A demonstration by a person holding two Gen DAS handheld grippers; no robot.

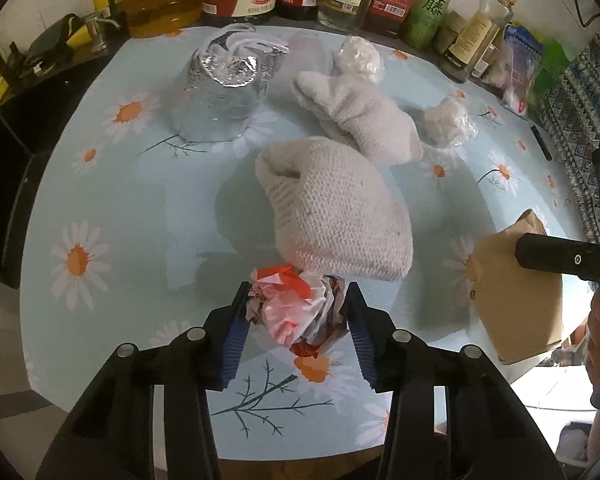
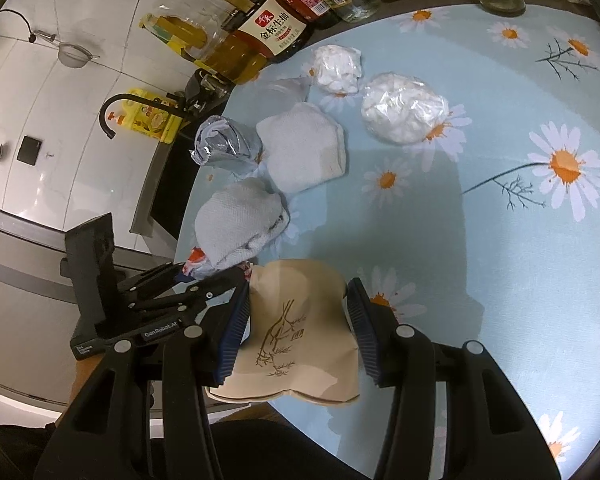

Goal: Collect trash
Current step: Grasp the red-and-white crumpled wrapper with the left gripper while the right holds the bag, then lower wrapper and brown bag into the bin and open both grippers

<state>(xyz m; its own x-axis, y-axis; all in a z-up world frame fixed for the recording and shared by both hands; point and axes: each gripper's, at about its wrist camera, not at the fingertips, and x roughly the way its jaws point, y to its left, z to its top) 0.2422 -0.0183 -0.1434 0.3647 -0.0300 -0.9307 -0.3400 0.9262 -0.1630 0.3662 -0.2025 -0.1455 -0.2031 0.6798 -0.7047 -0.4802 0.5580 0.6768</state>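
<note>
- Two blue pads of the left gripper [image 1: 296, 316] pinch the crumpled red-and-white wrapper [image 1: 288, 308], dead centre between its fingers.
- Just beyond its tips lies a knitted cloth [image 1: 336, 212].
- Off to its right, the right gripper [image 2: 298, 328] clamps the tan paper bag [image 2: 296, 328], waiting for the wrapper.

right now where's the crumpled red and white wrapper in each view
Left wrist: the crumpled red and white wrapper sits low centre, pinched in the left gripper.
Right wrist: only a scrap of the wrapper shows at mid-left, behind the left gripper.
Shared landmark: the knitted white cloth, right next to the wrapper in both.
</note>
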